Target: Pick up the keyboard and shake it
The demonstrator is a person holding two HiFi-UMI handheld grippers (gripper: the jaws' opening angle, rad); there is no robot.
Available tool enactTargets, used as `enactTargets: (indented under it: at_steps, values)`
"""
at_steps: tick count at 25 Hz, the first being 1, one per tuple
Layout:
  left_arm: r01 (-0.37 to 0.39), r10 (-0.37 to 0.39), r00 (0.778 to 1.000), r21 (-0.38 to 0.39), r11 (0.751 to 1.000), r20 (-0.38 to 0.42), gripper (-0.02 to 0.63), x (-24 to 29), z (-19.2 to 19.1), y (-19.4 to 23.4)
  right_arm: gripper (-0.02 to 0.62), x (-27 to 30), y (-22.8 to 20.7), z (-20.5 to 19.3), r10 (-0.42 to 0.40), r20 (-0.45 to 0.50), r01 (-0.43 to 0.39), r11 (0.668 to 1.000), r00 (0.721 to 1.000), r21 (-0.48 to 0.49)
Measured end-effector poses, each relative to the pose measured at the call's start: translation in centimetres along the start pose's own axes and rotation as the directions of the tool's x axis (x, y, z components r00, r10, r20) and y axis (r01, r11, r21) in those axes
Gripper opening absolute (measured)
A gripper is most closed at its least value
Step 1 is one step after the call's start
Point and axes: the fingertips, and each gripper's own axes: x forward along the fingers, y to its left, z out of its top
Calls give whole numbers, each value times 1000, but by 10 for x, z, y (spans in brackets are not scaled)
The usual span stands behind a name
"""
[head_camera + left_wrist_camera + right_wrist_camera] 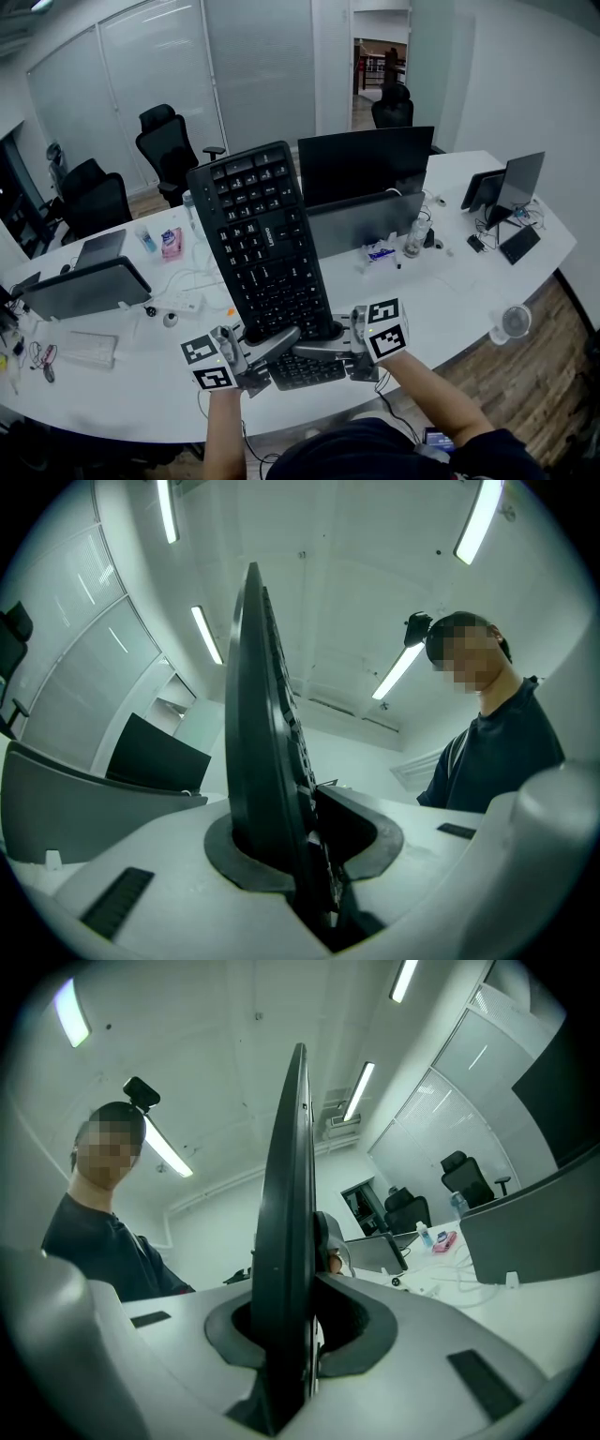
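A black keyboard (262, 244) is raised off the white desk (469, 281), standing on end with its keys facing me and its far end tipped up and to the left. My left gripper (261, 353) is shut on its near end from the left. My right gripper (339, 345) is shut on the same end from the right. In the left gripper view the keyboard (258, 742) rises edge-on out of the left gripper (300, 855), pads pressed to both faces. In the right gripper view the keyboard (291, 1222) stands the same way in the right gripper (295, 1330).
Behind the keyboard stand a black monitor (366, 164) and a grey stand (361, 220). A laptop (89, 286) and a white keyboard (86, 349) lie at the left. A bottle (415, 234) and a small fan (514, 322) are on the right. Office chairs (169, 145) stand beyond the desk.
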Motion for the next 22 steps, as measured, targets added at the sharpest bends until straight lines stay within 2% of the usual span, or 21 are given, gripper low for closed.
enactTargets:
  at_steps: [4,12,16,19,22]
  values:
    - [-5,5,1000,-2,1000,21,107,3,-1,-3,84,-5,2,0,-26,2,26,1000,1000,-7]
    - [47,-47,998,24,999,31,120,-14,-8,-5,84,8,-1,-12,-62,24,63,996,998,-59]
    - [63,-65,998,69,996,27,127,-14,-3,-9,84,5,3,-6,-72,26,74,995,997,-66]
    - [41,-45,998,97,994,40,143,-21,0,-6,84,2,5,-1,-79,33,81,994,996,-73]
    - [-17,10,998,124,992,56,169,-40,-3,1,84,3,3,-4,-98,45,102,991,994,-89]
